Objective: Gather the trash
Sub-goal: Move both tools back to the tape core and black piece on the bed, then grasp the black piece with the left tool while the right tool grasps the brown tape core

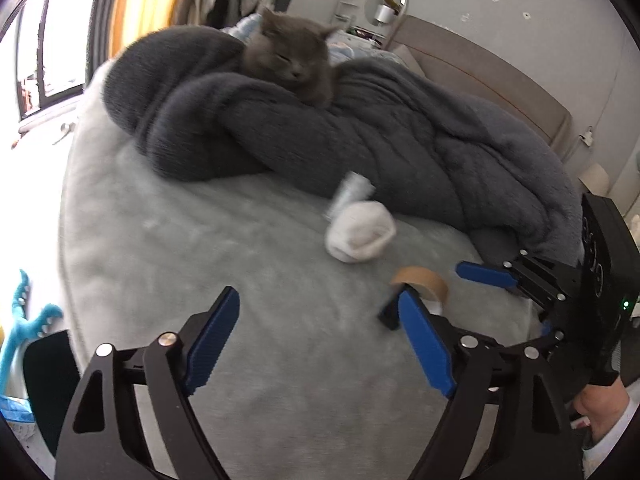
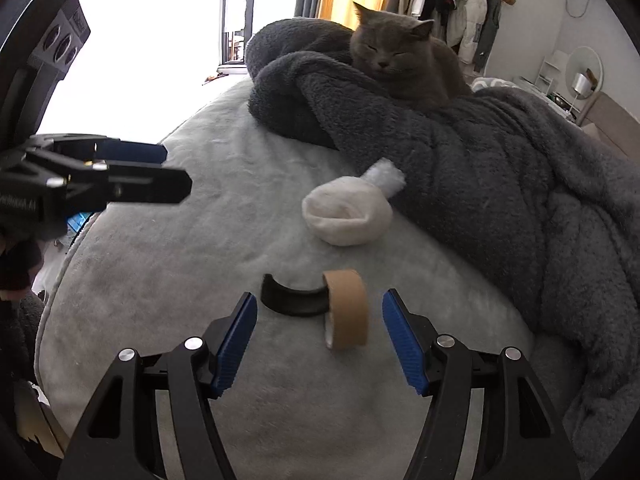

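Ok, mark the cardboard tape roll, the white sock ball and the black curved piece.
cardboard tape roll point(image 2: 349, 308), right wrist view, on its brown outer band.
white sock ball point(image 2: 346, 216), right wrist view, on its rounded front.
black curved piece point(image 2: 292, 300), right wrist view, on the arc's middle.

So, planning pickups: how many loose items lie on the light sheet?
3: a tape roll nearest, a black curved piece touching it, a white bundle by the blanket. Folds may hide more.

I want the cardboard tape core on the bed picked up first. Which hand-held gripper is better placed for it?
Right. The right hand-held gripper is open with the cardboard tape core just ahead between its fingers. The left hand-held gripper points beside it.
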`<state>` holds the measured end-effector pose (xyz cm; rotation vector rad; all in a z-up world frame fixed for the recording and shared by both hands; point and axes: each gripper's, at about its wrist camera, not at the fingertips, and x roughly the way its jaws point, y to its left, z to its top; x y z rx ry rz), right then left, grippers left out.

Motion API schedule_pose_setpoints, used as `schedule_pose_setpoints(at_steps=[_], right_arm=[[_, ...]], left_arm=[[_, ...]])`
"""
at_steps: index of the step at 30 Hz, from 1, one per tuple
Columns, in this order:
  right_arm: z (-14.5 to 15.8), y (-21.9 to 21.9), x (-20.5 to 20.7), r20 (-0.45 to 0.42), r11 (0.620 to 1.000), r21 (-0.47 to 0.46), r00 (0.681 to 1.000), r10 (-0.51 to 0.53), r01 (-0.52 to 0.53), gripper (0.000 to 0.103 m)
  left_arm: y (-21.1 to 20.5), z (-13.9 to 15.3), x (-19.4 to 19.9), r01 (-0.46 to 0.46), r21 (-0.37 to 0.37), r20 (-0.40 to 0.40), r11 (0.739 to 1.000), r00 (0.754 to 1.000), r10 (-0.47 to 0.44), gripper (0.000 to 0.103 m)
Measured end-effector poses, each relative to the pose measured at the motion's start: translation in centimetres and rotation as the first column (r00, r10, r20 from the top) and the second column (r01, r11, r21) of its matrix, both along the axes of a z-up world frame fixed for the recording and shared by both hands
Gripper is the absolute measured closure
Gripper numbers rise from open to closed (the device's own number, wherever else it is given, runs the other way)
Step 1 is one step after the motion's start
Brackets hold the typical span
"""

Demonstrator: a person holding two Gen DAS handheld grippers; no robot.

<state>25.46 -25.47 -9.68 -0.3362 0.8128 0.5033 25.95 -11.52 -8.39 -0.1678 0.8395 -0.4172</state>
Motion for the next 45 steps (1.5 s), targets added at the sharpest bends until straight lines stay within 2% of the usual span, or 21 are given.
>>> schedule_pose_setpoints(at_steps=[4,7,14,19,28,32,35,37,45], right_arm=[[-0.4,-0.8,-0.3,-0.004,1.000,-0.010,1.000,-0.011,0.011,0.037],[-1.1,-1.3,-0.2,-0.020,1.000,-0.020,1.000,-0.015,0.014,0.047],[-2.2,-2.6,-0.2,-0.038,1.000,-0.008,0.999,-0.028,0.028,0.057],[-2.7,-3.2,-0.2,-0.033,0.999,0.029,0.999,-0.027,0.027,0.064],[-3.2,-3.1,-0.6,-0.018,0.999,0.054,1.000,-0.005,0.006,0.070],[-3.3,-3.3,-0.7,-0.015,0.998,0.067,1.000,-0.008,0.009,0.070],[-3.5,-3.5,-0.7,-0.016,0.997,0.077,1.000,-0.011,0.013,0.070],[-3.5,-3.6,-0.6,-0.015,0.996,0.087,1.000,-0.013,0.014,0.070],[-3.8,-3.2,-0.3,-0.024,0.995,0.103,1.000,-0.011,0.014,0.075]], left_arm=[[-1.4,-0.7,0.2,0.028,-0.027,-0.044,0.999,0.999,-0.029,0.026],[-2.2,-1.1,0.2,0.036,-0.034,-0.063,0.999,0.997,-0.038,0.028],[-4.0,-2.5,1.1,0.058,-0.079,-0.134,0.995,0.989,-0.069,0.037],[-5.9,-3.5,1.4,0.080,-0.062,-0.164,0.995,0.982,-0.089,0.041],[-7.4,-4.8,1.9,0.069,-0.063,-0.183,0.996,0.980,-0.079,0.049],[-7.5,-5.4,2.4,0.053,-0.076,-0.200,0.996,0.978,-0.067,0.057],[-7.5,-5.8,2.7,0.038,-0.095,-0.210,0.995,0.976,-0.057,0.058],[-7.7,-5.9,2.9,0.032,-0.078,-0.207,0.996,0.977,-0.048,0.059],[-8.1,-5.8,3.2,0.044,-0.024,-0.178,0.999,0.983,-0.048,0.081]])
